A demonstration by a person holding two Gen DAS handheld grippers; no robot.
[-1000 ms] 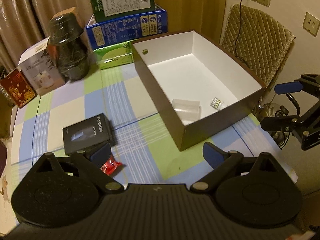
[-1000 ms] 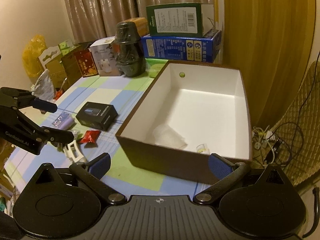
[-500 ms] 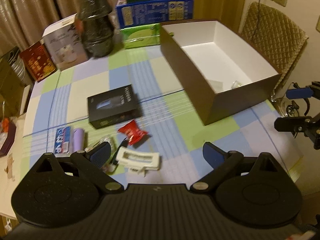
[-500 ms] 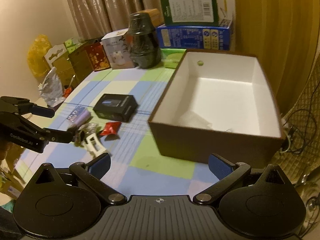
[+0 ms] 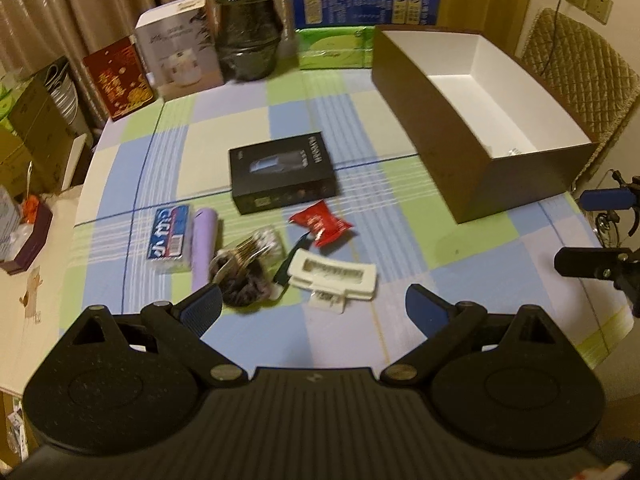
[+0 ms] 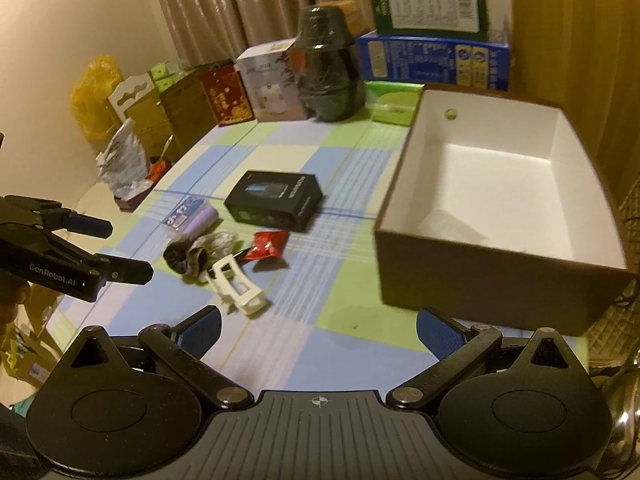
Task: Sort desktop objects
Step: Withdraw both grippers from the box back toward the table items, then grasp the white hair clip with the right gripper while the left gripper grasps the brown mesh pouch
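Note:
On the checked tablecloth lie a black box [image 5: 282, 172] [image 6: 274, 199], a red packet [image 5: 322, 222] [image 6: 267, 245], a white plastic clip [image 5: 334, 276] [image 6: 238, 286], a dark crumpled bag [image 5: 244, 268] [image 6: 196, 254], a purple tube [image 5: 205, 248] [image 6: 200, 220] and a blue pack [image 5: 170, 236]. A brown box with white inside [image 5: 476, 160] [image 6: 480, 280] stands at the right and holds a clear item [image 6: 454, 224]. My left gripper [image 5: 314, 308] is open and empty above the near table edge. My right gripper [image 6: 318, 328] is open and empty, in front of the brown box.
Cartons, a dark wrapped jar [image 5: 248, 28] and green tissue packs [image 5: 336, 48] line the table's far edge. A padded chair [image 5: 576, 68] stands behind the brown box. Bags and boxes [image 6: 132, 120] crowd the left side.
Both grippers have pulled back from the brown box and swung left, bringing the loose items on the cloth into view. Both stay open.

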